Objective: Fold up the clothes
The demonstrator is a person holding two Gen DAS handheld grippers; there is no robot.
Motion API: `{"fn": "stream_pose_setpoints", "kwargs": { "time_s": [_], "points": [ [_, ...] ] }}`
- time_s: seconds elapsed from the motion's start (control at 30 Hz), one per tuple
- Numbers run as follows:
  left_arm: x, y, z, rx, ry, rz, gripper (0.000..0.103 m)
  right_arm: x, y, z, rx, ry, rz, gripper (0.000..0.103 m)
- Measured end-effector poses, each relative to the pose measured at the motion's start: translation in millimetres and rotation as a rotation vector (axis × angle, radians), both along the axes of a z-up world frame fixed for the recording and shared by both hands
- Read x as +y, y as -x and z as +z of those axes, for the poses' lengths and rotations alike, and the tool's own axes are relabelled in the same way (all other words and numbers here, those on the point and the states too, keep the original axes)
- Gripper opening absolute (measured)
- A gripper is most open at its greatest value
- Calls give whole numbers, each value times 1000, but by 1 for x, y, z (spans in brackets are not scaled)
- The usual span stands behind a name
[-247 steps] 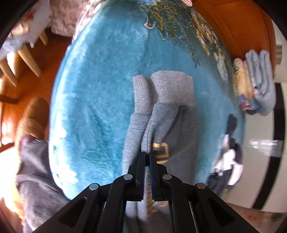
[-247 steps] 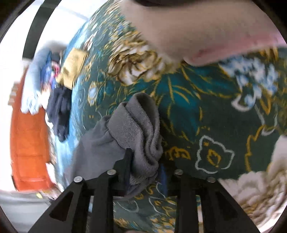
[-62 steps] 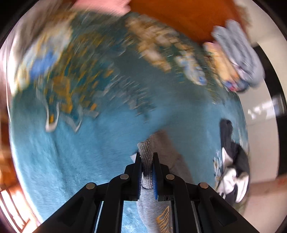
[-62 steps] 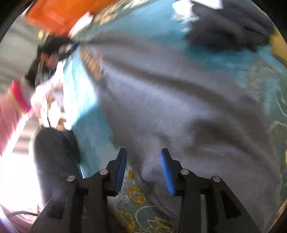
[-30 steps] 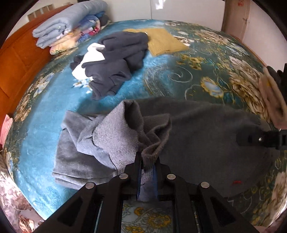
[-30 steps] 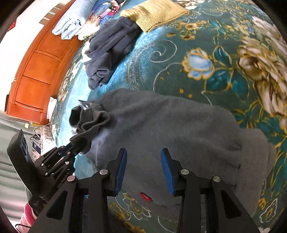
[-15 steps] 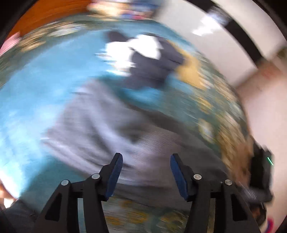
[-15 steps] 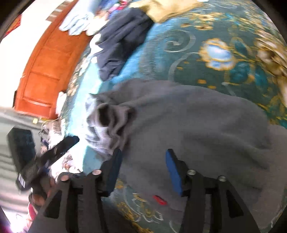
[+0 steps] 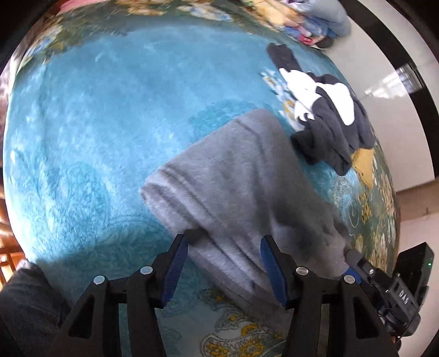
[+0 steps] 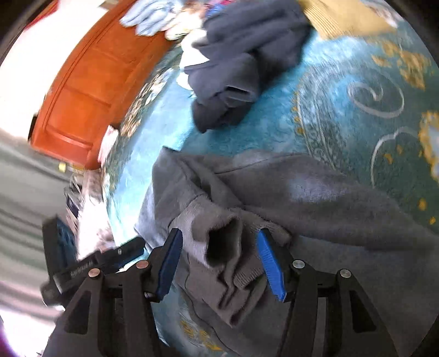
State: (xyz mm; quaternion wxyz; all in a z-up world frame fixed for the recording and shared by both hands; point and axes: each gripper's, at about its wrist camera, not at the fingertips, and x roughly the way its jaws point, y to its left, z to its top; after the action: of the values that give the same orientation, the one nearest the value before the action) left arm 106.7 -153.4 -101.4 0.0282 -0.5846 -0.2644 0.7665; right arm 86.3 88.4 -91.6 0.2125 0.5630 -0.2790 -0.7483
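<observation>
Across the teal floral plush blanket (image 9: 82, 137) lies the grey fleece sweatshirt (image 9: 241, 175), partly folded, its body spread flat and a ribbed cuff (image 10: 219, 239) bunched up near the front edge. Over that cuff hangs the right gripper (image 10: 218, 261), blue-padded jaws wide apart, holding nothing. Above the folded shoulder edge sits the left gripper (image 9: 223, 263), likewise spread and empty. My guess is the step in hand is tucking the loose sleeve onto the body. To do it well, close the right jaws on the cuff's ribbed band only, not the layers beneath, lift just enough to clear, and lay the sleeve straight across; the left could pin the fold line. Beyond the sweatshirt lie a crumpled dark navy and white garment (image 9: 326, 120), a mustard knit piece (image 10: 343, 16), and a stack of folded pale blue laundry (image 9: 321, 13) beside the orange wooden headboard (image 10: 90, 90).
</observation>
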Motion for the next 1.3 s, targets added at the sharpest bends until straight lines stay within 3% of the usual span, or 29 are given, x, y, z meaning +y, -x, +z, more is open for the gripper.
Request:
{"fn": "stream_pose_setpoints", "kwargs": {
  "time_s": [0.13,0.27,0.47,0.67,0.9,0.97,1.07,1.13,1.2,1.3],
  "points": [
    [-10,-4,-5,-12,-39,39,59,0,4,-4,-32,77,-31,56],
    [-18,-6,0,22,-64,65,59,-13,6,8,-22,70,14,5],
    [-25,-8,17,101,-65,91,59,6,-3,-4,-78,81,-53,5],
    [2,8,27,134,-8,-24,59,27,-11,-20,-143,76,-126,5],
    [37,13,6,46,104,-173,59,17,-10,-10,-120,-51,-117,9],
    [42,12,2,25,128,-203,59,13,-11,4,-73,-108,-103,10],
    [36,13,-6,-5,96,-183,59,-2,-11,29,23,-169,-47,10],
    [29,11,-9,-10,70,-168,59,-17,-8,41,78,-174,14,17],
    [25,9,-9,-11,53,-159,59,-31,-5,49,120,-180,69,31],
    [19,6,-9,-12,34,-150,59,-39,0,25,66,-198,94,32]
  ]
}}
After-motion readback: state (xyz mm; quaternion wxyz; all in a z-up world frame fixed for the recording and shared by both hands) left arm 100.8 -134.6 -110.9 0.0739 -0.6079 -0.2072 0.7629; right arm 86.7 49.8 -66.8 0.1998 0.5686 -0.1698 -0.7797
